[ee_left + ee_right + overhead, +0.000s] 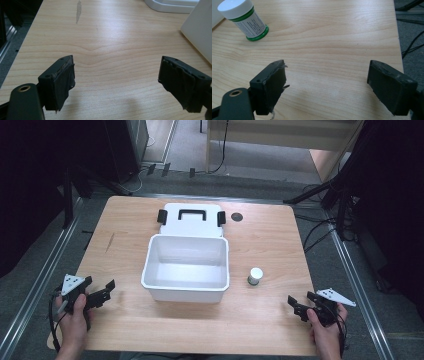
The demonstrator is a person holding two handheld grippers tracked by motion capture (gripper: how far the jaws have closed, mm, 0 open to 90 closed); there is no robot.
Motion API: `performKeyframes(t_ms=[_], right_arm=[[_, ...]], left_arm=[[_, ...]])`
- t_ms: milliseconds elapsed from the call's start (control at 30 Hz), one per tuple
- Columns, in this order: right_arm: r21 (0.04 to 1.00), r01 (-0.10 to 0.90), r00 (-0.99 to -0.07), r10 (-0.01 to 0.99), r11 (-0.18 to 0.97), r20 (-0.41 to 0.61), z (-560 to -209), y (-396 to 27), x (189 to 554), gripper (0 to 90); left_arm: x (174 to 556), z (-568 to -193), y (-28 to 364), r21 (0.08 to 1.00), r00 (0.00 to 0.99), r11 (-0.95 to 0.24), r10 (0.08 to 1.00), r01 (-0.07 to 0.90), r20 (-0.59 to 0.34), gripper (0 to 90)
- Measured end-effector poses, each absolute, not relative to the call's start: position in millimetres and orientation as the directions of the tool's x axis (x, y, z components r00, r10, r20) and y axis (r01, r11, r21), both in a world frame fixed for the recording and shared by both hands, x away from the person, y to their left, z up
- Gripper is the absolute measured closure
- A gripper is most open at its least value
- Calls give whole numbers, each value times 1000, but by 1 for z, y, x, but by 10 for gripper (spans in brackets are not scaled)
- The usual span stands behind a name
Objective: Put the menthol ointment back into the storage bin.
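Left hand-held gripper (pixel 116 82) and right hand-held gripper (pixel 327 86) gape wide, empty.

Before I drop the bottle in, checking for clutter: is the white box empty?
Empty. The high view looks down into the open white box and shows bare floor and walls.

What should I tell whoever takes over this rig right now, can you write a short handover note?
Left gripper: open, holding nothing, low over the near left part of the table.
Right gripper: open, holding nothing, low over the near right part of the table.
White box: open at mid table, nothing visible inside. Its lid, with the black handle, lies flat just behind it.
Small bottle, white cap: stands upright on the table, right of the box, apart from it.
Done: the lid is off.
Left, probably: right gripper takes the bottle and puts it in the box, then the lid goes on.
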State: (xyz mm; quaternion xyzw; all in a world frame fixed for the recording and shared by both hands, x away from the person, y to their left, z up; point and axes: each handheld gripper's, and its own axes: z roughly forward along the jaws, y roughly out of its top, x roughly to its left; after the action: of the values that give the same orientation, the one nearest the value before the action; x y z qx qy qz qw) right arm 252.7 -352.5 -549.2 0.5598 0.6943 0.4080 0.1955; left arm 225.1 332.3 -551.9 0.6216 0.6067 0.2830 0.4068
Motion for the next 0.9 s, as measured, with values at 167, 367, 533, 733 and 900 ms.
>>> performKeyframes(t_ms=[167, 367, 533, 733, 900], right_arm=[[785, 617, -308, 934, 53, 179, -549, -351, 252, 178], [780, 619, -333, 931, 94, 152, -546, -349, 250, 193], [751, 637, -391, 912, 173, 121, -536, -340, 247, 196], [696, 660, -442, 895, 283, 55, -513, -321, 252, 200], [606, 704, -483, 875, 370, 27, -509, -308, 260, 200]], left_arm=[[224, -552, 333, 851, 101, 76, 984, 519, -150, 143], [225, -552, 333, 847, 87, 80, 985, 525, -146, 143], [225, -552, 332, 854, 59, 95, 988, 512, -145, 143], [220, -552, 332, 865, 85, 88, 985, 495, -149, 142], [219, -552, 332, 869, 85, 90, 985, 487, -150, 142]])
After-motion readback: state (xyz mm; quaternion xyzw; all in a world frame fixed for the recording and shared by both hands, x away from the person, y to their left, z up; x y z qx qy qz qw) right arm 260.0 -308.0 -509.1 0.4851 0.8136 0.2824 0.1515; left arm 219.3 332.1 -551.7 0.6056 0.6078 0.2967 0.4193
